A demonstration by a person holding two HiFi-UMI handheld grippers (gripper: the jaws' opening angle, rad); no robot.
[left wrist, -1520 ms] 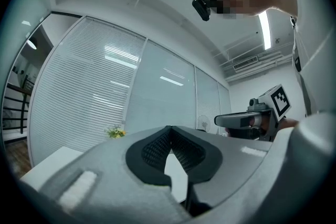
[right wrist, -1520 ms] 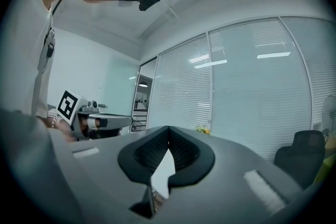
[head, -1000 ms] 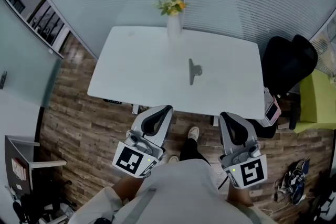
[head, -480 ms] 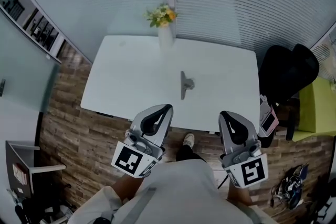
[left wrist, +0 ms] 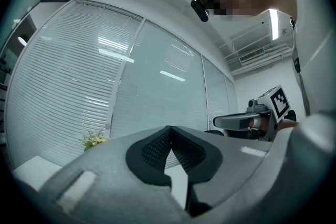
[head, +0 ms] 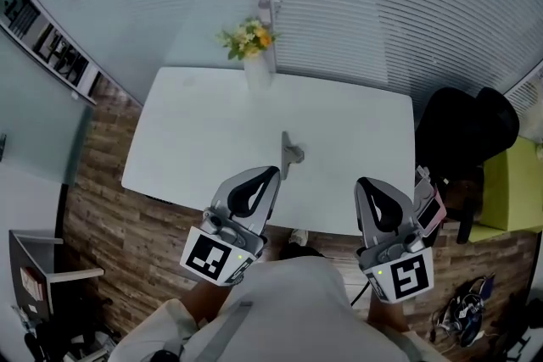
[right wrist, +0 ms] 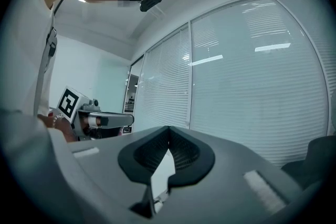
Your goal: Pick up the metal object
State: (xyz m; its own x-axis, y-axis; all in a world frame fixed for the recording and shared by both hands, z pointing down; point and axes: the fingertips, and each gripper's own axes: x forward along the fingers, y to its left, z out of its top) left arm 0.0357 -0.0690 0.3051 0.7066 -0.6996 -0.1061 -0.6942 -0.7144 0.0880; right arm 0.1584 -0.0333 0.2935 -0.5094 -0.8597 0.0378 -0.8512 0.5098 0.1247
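There is one white table (head: 195, 140). On it are one metal object (head: 289, 153), near the middle, and one vase (head: 256, 74) with one bunch of flowers (head: 244, 36), at 12 o'clock on the table. One black chair (head: 458, 131) stands at 3 o'clock from the table. There are two grippers, the left gripper (head: 270, 174) at about 7 o'clock in the head view and the right gripper (head: 365, 182) at about 5 o'clock. Each has one marker cube (head: 212, 257), so there are two cubes.

You are standing in an office. Identify it by the glass partition walls (head: 382, 4) with closed blinds, the white desk (head: 195, 140), the black office chair (head: 462, 131) and the wood-plank floor (head: 102, 212) — plus a shelving unit (head: 42, 47) at left.
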